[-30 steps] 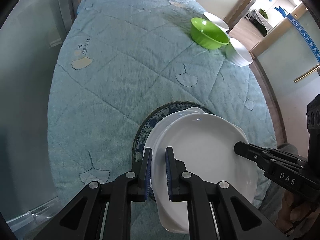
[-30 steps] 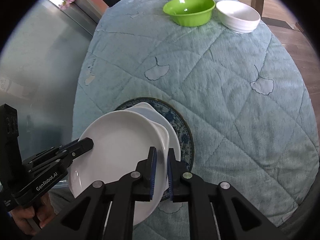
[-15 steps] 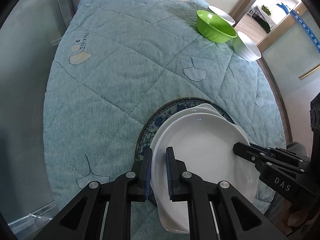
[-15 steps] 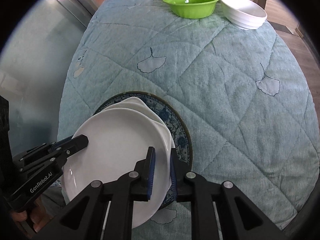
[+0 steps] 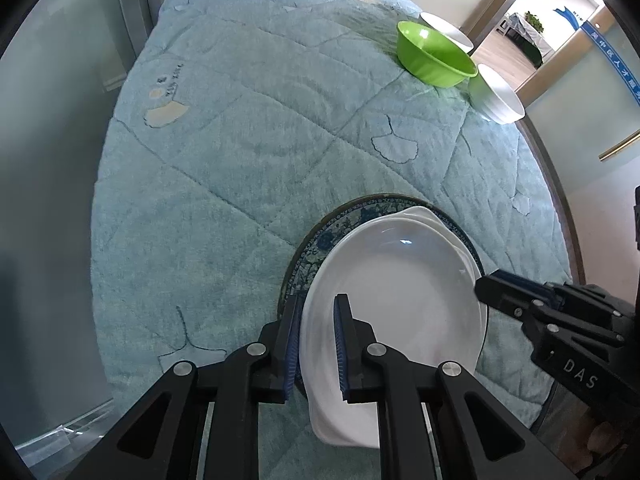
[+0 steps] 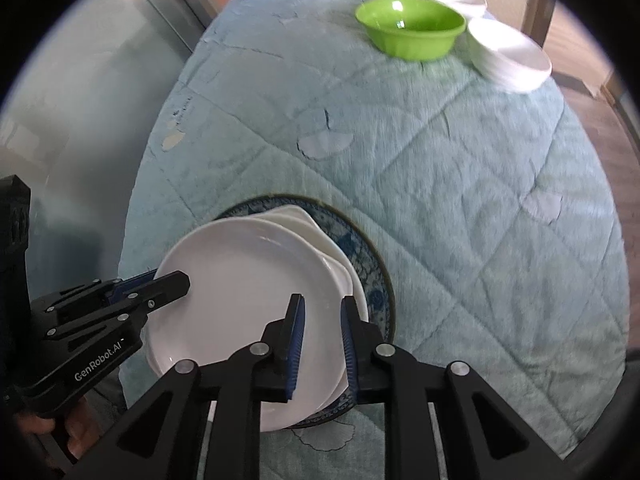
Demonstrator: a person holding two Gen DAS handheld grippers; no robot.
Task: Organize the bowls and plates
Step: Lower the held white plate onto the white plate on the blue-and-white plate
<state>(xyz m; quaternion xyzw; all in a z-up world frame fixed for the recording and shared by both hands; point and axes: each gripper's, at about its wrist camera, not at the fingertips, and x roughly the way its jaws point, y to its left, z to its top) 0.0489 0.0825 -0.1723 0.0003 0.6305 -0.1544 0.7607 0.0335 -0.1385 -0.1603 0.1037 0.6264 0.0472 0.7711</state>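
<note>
So the white plate [image 5: 400,300] sits low in the frame on top of another white plate [image 6: 340,268], which rests on the blue patterned plate [image 5: 340,220], all on the quilted tabletop [image 5: 240,160]. Left tool [image 5: 316,344] straddles its left rim, right tool [image 6: 322,344] its right rim, and both have just been loosening, with the pads looking clear of the rim. The bowls are what's left: the green bowl [image 5: 434,56] and the white bowls [image 5: 496,94] are well apart, at upper right, nearer the right tool I'd guess

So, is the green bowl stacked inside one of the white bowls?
No, the green bowl stands by itself on the quilt, between two white bowls.
</note>
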